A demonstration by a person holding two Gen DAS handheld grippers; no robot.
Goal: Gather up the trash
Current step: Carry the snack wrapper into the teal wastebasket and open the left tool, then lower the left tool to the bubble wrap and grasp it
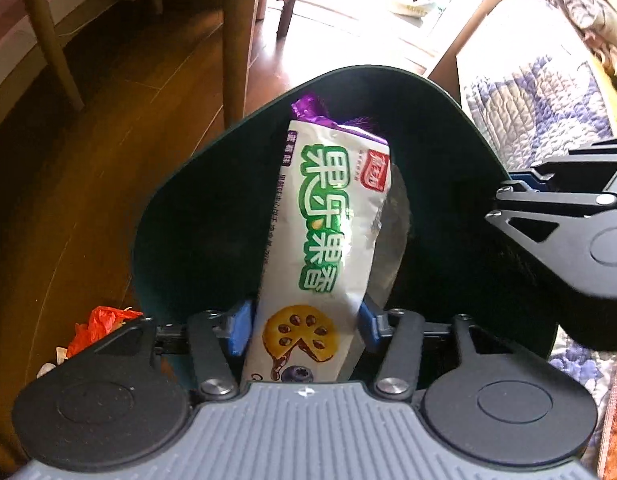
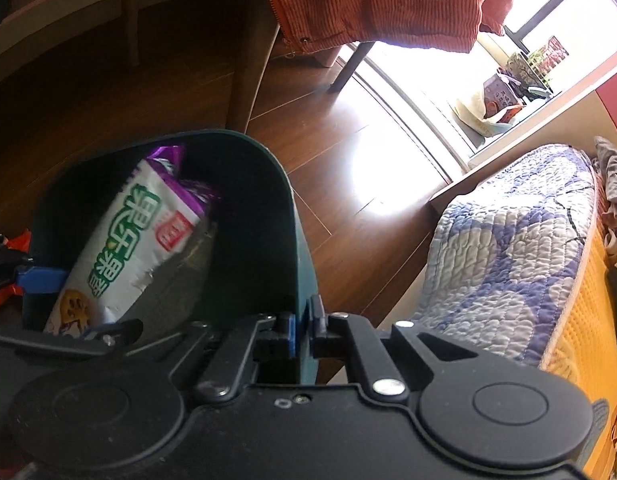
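A dark green bin (image 1: 196, 220) stands on the wooden floor. A long white snack wrapper (image 1: 328, 208) with green lettering and a purple end leans inside it. My left gripper (image 1: 304, 328) reaches down into the bin, its blue pads on either side of the wrapper's lower end. The wrapper lies flat and unsqueezed between them, so the jaws stand open. My right gripper (image 2: 304, 328) is shut on the bin's wall (image 2: 304, 248), one pad inside and one outside. In the left wrist view the right gripper (image 1: 508, 196) shows at the bin's right rim.
Crumpled orange-red trash (image 1: 100, 324) lies on the floor left of the bin. Wooden chair legs (image 1: 236, 40) stand just behind it, with an orange garment (image 2: 388, 0) hanging above. A bed with a blue-and-white quilt (image 2: 508, 240) is close on the right.
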